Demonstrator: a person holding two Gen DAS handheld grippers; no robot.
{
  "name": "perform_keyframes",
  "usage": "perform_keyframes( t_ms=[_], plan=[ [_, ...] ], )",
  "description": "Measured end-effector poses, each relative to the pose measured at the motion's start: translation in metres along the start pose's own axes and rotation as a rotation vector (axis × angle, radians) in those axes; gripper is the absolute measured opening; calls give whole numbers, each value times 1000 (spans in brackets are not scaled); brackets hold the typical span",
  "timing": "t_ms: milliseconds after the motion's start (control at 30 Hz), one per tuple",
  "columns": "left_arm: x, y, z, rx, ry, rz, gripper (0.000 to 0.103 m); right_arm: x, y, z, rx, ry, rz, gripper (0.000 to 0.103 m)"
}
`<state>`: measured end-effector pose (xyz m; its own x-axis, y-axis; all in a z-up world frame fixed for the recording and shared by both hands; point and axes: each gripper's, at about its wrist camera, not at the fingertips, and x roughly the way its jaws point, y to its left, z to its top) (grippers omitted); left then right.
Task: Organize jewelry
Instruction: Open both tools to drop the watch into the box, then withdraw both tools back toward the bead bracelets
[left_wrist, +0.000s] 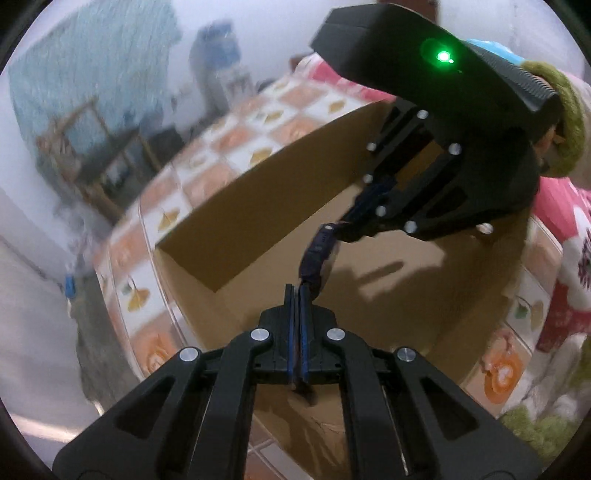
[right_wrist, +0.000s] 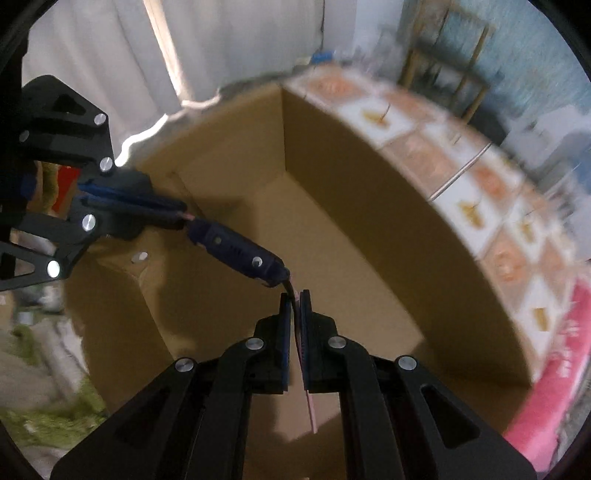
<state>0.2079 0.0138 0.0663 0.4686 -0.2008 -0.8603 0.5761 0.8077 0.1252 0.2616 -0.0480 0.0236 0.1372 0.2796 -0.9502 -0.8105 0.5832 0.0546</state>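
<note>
A dark navy watch-like band (left_wrist: 317, 254) with pink strap ends hangs stretched between my two grippers over an open cardboard box (left_wrist: 258, 192). In the left wrist view my left gripper (left_wrist: 297, 290) is shut on the band's near end, while my right gripper (left_wrist: 341, 225) pinches the far end from the upper right. Seen from the right wrist, the right gripper (right_wrist: 295, 295) is shut on a thin pink strap that runs down between its pads. The band (right_wrist: 236, 251) leads up-left to the left gripper (right_wrist: 183, 212), also shut. The box (right_wrist: 351, 177) shows only bare cardboard inside.
The box rests on a cloth of orange and white squares (left_wrist: 229, 140), also visible along the box's right side (right_wrist: 461, 166). Pink fabric (left_wrist: 561, 206) lies at the right, with a fuzzy green cuff (left_wrist: 569, 122) behind the right gripper. A wooden frame (right_wrist: 443, 55) stands beyond the table.
</note>
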Motion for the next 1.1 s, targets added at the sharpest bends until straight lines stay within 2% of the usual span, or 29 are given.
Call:
perform_keyframes(
  t_ms=[33, 67, 100, 167, 200, 267, 400, 667, 767, 900, 1000, 1100],
  plan=[
    [7, 5, 2, -12, 34, -12, 8, 7, -6, 3, 18, 28, 28, 7],
    [15, 11, 4, -26, 61, -4, 16, 19, -14, 8, 44, 78, 52, 11],
    [20, 14, 5, -32, 70, 12, 27, 29, -23, 12, 61, 108, 37, 18],
    [23, 22, 8, -52, 59, 37, 37, 41, -38, 17, 77, 130, -37, 26],
    [21, 22, 8, -60, 49, 44, 37, 45, -44, 18, 80, 138, -72, 29],
    [13, 27, 7, -80, 12, 42, 40, 44, -51, 19, 102, 134, -78, 30],
    [-7, 28, 3, -91, -63, 78, 56, 36, -50, 12, 115, 112, -112, 34],
    [-57, 32, -24, -192, -168, 140, 74, 10, -57, 0, 199, 88, -159, 34],
    [-87, 29, -44, -255, -224, 175, 82, -22, -50, -12, 253, 7, -168, 36],
    [-119, 20, -78, -350, -288, 181, 89, -88, -24, -50, 332, -206, -163, 59],
    [-130, 4, -108, -409, -289, 183, 91, -128, 4, -91, 387, -360, -147, 72],
    [-118, -18, -140, -463, -220, 155, 91, -149, 41, -146, 443, -462, -164, 78]
  ],
)
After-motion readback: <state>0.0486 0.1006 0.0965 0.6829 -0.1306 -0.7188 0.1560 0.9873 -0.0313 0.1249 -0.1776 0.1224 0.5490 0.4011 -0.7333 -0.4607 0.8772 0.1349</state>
